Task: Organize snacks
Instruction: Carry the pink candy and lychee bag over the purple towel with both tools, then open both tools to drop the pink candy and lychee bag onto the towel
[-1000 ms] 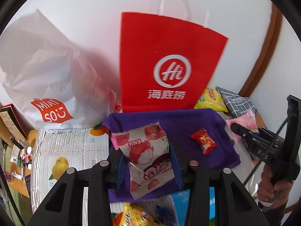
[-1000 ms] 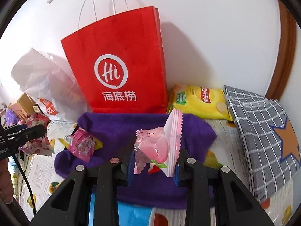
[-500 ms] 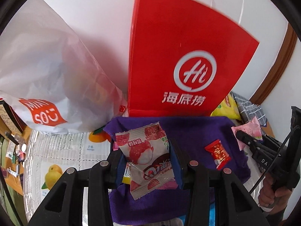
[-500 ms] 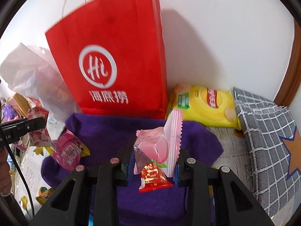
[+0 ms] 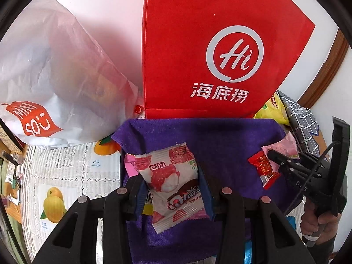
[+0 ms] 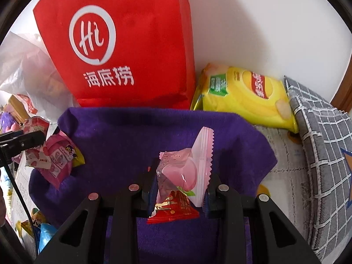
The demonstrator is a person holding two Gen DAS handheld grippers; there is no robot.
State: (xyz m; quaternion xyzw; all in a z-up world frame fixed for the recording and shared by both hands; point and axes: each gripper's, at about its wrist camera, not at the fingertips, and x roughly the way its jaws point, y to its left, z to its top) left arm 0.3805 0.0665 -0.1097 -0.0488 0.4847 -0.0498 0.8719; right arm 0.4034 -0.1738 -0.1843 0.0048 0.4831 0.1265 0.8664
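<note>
Lychee-print white snack packet (image 5: 173,184): long axis pointing away, pinched by left tongs (image 5: 173,194).
Pink sachet (image 6: 187,173): upright, pinched by right tongs (image 6: 179,194).

Left gripper (image 5: 172,189) clamped on a packet; right gripper (image 6: 179,189) likewise, both level.

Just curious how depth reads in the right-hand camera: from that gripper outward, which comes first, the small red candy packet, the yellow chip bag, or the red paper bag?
1. Small red candy packet: on the purple cloth, directly beneath the right gripper.
2 and 3. Yellow chip bag, back right, and red paper bag, back left: both stand against the wall, too close to call.
</note>
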